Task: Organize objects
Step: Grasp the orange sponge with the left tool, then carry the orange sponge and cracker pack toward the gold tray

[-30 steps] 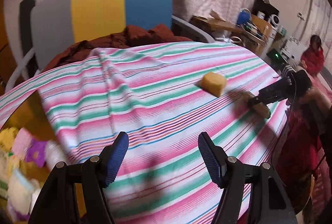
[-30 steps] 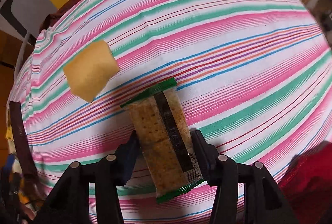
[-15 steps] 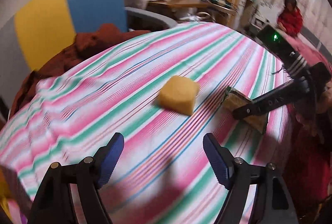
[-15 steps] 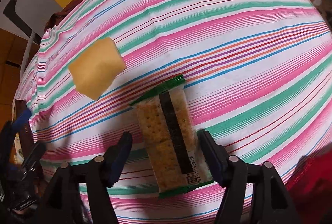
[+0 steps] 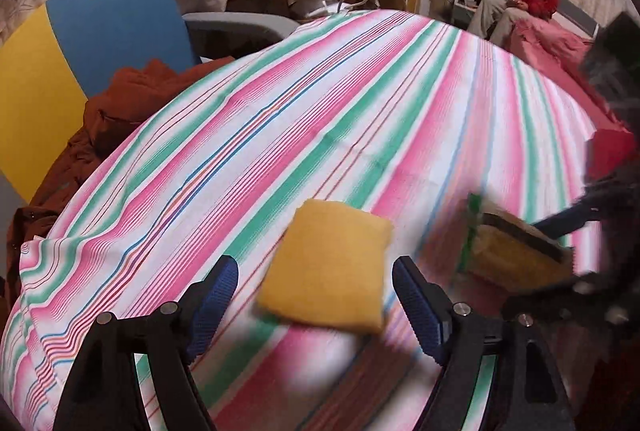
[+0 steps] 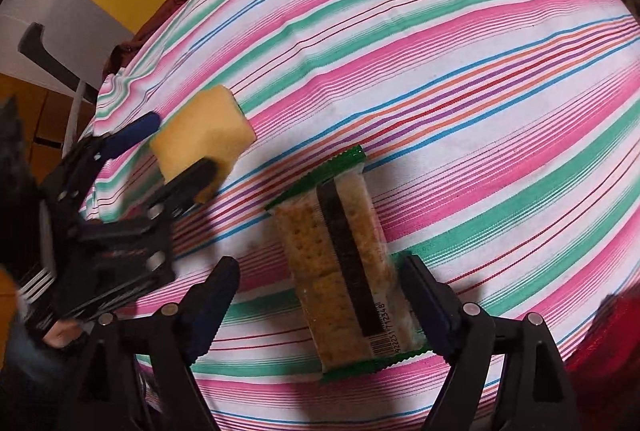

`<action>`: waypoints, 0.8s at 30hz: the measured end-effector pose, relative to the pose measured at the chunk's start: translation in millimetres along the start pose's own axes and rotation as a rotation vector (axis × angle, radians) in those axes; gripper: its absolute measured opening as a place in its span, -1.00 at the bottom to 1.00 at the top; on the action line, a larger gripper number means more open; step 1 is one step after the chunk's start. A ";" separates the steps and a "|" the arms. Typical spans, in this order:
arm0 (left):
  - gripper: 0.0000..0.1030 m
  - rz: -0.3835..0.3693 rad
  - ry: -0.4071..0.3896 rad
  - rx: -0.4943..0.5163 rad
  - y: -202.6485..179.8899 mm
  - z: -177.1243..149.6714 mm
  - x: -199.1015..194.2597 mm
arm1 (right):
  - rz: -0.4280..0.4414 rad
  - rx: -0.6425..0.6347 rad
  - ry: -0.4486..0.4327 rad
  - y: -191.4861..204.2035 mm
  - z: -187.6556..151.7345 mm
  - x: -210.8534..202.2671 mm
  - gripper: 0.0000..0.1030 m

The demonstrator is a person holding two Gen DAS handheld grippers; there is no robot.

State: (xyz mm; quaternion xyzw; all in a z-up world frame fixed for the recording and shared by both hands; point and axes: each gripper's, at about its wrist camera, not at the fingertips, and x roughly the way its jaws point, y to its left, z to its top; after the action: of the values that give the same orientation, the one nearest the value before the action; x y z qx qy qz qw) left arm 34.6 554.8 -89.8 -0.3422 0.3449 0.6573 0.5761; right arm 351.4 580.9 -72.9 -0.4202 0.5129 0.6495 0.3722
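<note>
1. Our left claw [image 5: 314,305] stands wide, its blue pads either side of the yellow sponge [image 5: 328,267]. From the right wrist view the sponge [image 6: 204,133] sits between those fingers, and we cannot tell whether they touch it yet.
2. Our right claw [image 6: 318,305] is also wide, straddling the near half of the cracker packet [image 6: 344,295], with a clear gap to the left pad and the right pad just beside the wrapper.
3. Both things lie on the striped tablecloth [image 6: 460,79] over the surface, with the sponge up and to the left of the cracker packet, near it but apart.
4. We judge the sponge light and soft: it will squash, so a hold across its flat sides at mid-height should do.
5. The packet looks light, with slick clear film and brittle crackers inside. We would grip across its width, gently, away from the green crimped ends.
6. A barcode sits at the packet's near end, with digits reading roughly 922251712348. The dark band's printing is not legible.
</note>
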 end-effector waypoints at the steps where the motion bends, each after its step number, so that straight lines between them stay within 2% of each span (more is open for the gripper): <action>1: 0.35 -0.027 0.007 -0.015 2.3 -0.8 3.7 | 0.000 0.002 0.000 -0.8 -0.7 -0.3 0.65; 2: 0.16 -0.074 0.015 -0.044 5.6 -1.7 6.5 | 0.000 0.001 0.000 -4.0 -1.8 -1.6 0.65; 3: 0.16 -0.087 0.014 -0.066 7.6 -3.6 7.0 | -0.001 0.002 0.000 -1.4 -12.0 0.3 0.66; 6: 0.11 -0.061 -0.013 -0.074 4.9 -13.6 0.4 | -0.004 0.000 0.001 -5.0 -17.8 6.5 0.65; 12: 0.09 0.002 -0.024 -0.223 10.5 -46.6 -23.0 | -0.020 -0.007 0.007 -9.1 -24.5 3.4 0.65; 20: 0.09 0.085 -0.031 -0.333 11.8 -119.6 -75.4 | -0.044 -0.008 0.016 -15.2 -33.1 -2.6 0.66; 24: 0.09 0.102 -0.044 -0.413 16.9 -153.2 -95.8 | -0.087 -0.039 0.031 -13.0 -38.1 -4.2 0.66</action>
State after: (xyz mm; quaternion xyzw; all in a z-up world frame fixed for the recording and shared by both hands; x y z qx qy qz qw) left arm 35.6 373.3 -88.4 -0.4209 0.2070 0.7495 0.4671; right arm 371.2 545.9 -78.2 -0.4594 0.4868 0.6360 0.3840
